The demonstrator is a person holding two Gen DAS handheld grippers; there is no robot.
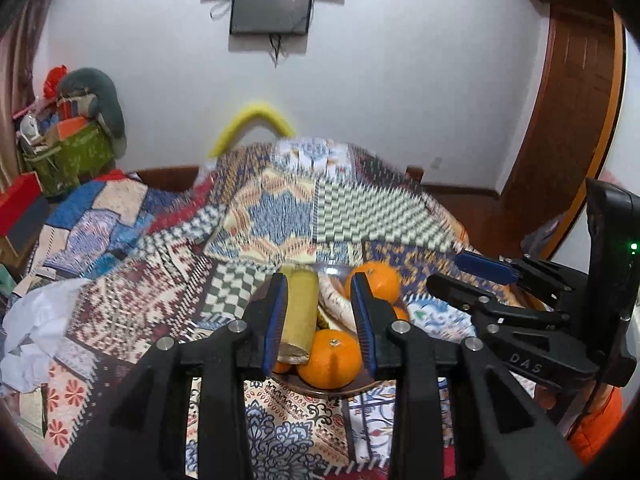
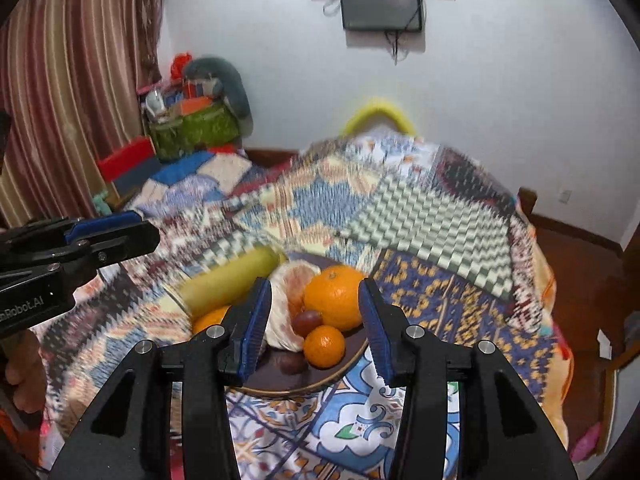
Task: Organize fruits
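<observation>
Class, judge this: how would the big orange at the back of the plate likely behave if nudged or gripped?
The big orange looks round, so it would probably roll if nudged. It leans against the peeled fruit on the crowded plate, so neighbours may shift. Its rind looks firm, likely tolerating a gentle grip.

Plate (image 2: 320,380): dark, gold-rimmed, on patterned quilt.
Oranges (image 2: 336,296): several, whole, on plate.
Peeled citrus (image 2: 288,304): pale, beside the largest orange.
Yellow-green cylinder fruit (image 2: 228,280): lying tilted over the plate's far rim.
Dark small fruits (image 2: 306,320): between oranges.
</observation>
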